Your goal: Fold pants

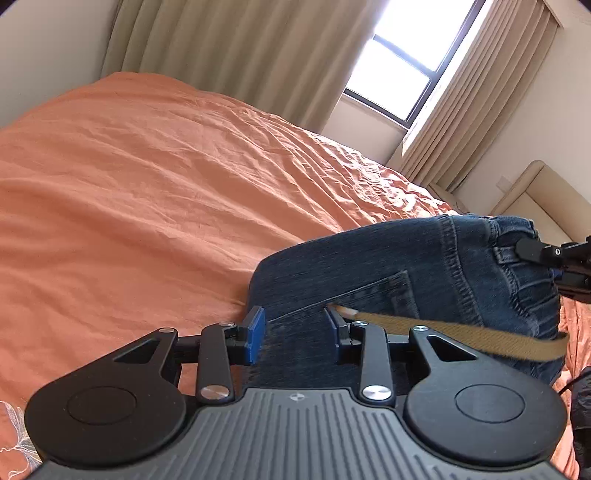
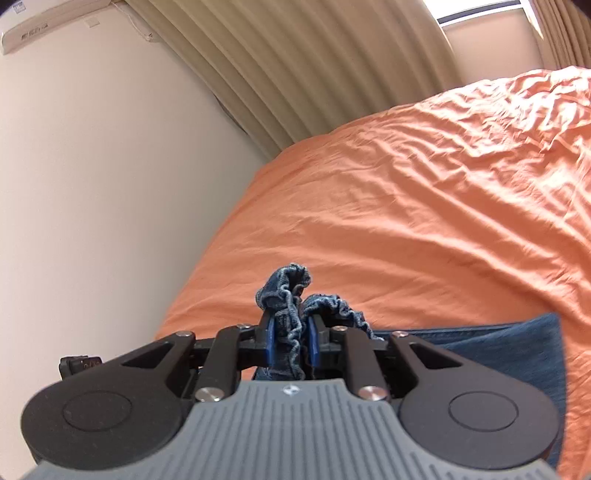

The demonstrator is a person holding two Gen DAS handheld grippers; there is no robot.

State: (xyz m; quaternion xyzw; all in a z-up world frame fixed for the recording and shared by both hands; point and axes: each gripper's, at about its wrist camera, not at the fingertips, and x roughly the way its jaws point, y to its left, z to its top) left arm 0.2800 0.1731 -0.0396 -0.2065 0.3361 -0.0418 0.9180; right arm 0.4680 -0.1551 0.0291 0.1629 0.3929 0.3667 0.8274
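Dark blue jeans [image 1: 424, 266] lie bunched on the orange bedspread [image 1: 147, 184], back pocket and seams facing up. My left gripper [image 1: 295, 332] is open, its blue pads on either side of the denim near the pocket edge. A tan belt strap [image 1: 461, 336] runs across its right finger. My right gripper [image 2: 290, 345] is shut on a gathered frayed part of the jeans [image 2: 284, 295] and holds it above the bed [image 2: 406, 203]. The right gripper's tip also shows in the left wrist view [image 1: 546, 254] at the jeans' waistband.
Beige curtains [image 1: 240, 48] and a bright window [image 1: 406, 62] stand behind the bed. A beige headboard or chair [image 1: 535, 199] is at far right. A plain wall [image 2: 92, 166] with an air conditioner [image 2: 44, 26] lies left of the bed.
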